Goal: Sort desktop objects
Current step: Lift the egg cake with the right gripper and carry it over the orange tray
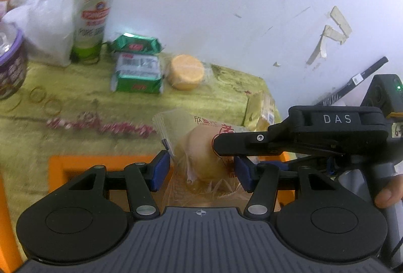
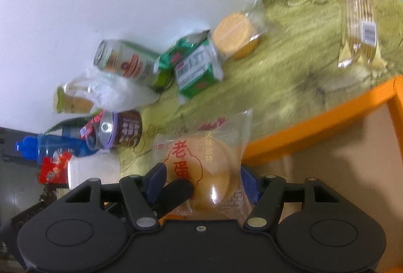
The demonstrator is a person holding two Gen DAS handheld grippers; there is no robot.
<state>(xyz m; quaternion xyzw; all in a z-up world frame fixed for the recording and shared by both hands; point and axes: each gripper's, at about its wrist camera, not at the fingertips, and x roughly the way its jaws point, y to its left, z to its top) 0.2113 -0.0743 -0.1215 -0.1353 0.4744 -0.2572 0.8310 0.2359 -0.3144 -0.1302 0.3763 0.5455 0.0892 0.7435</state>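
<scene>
A wrapped egg cake in a clear packet with red print (image 1: 201,154) (image 2: 206,167) sits between the blue pads of both grippers, over the orange-rimmed cardboard box (image 1: 60,164) (image 2: 314,126). My left gripper (image 1: 201,167) has its pads at the packet's sides, with small gaps. My right gripper (image 2: 204,179) is shut on the packet; it reaches in from the right in the left wrist view (image 1: 252,144). The left gripper's finger shows in the right wrist view (image 2: 176,192).
On the green cloth (image 1: 75,86) stand a tall drink can (image 1: 94,10), two green packs (image 1: 138,73), a round yellow cake (image 1: 186,71), a white bag (image 1: 47,28), a purple-lidded cup (image 1: 10,63), a wafer packet (image 2: 357,26) and a blue bottle (image 2: 50,149). White wall behind.
</scene>
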